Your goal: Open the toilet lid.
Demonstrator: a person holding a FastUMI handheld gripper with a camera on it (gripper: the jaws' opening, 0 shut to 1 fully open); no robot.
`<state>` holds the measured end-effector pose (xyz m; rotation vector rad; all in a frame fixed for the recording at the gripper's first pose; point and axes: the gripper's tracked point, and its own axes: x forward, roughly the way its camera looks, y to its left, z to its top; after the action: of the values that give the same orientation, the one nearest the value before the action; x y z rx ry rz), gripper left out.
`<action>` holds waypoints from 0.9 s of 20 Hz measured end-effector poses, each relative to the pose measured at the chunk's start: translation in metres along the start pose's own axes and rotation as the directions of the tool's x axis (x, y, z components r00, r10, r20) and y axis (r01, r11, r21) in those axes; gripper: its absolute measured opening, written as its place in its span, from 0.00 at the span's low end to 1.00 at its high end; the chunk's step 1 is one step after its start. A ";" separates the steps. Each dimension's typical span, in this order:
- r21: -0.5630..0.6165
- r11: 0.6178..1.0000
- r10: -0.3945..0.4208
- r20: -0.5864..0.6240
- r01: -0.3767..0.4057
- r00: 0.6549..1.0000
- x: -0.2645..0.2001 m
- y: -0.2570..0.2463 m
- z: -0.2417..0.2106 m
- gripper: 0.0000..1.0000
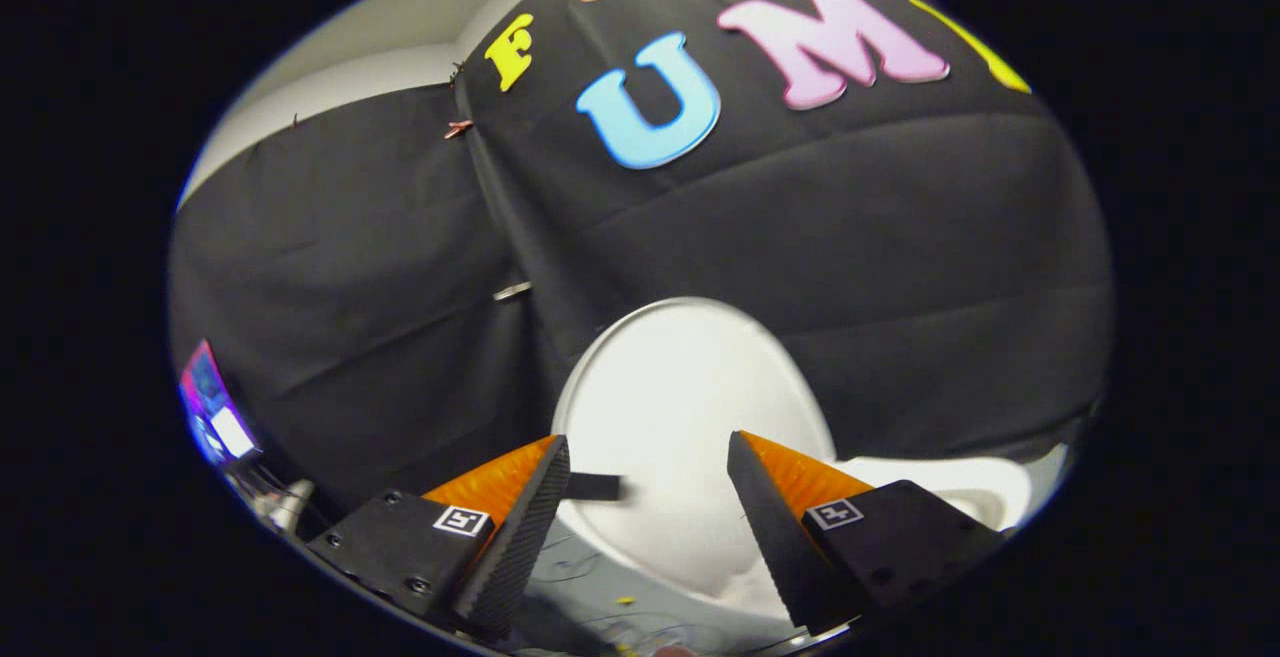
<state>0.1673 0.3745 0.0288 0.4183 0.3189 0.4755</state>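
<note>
The white toilet lid [680,407] stands raised, its oval face just beyond my fingers and backed by the black cloth wall. To the right of it, behind my right finger, part of the white toilet seat and bowl rim [965,492] shows. My gripper [648,440] is open, and the lid's face fills the gap between the fingertips without either finger pressing on it. A short black tab [595,485] sticks out beside the left finger, at the lid's lower edge.
Black cloth hangs close behind and on both sides of the toilet. A lit screen [212,409] glows low at the far left. Shiny grey floor [600,587] with small bits of litter lies under the fingers.
</note>
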 end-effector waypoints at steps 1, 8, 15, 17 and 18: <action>-0.050 0.995 -0.083 0.058 0.086 0.995 -0.012 -0.032 0.012 0.99; -0.292 0.848 -0.307 0.409 0.442 0.859 -0.160 -0.159 0.073 0.99; -0.186 0.796 -0.456 0.442 0.576 0.773 -0.274 -0.232 0.053 0.98; -0.147 0.789 -0.484 0.447 0.596 0.752 -0.292 -0.246 0.047 0.98; -0.148 0.783 -0.489 0.452 0.604 0.746 -0.296 -0.252 0.043 0.99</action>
<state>0.0283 0.0093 0.0095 0.1086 -0.0303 -0.1623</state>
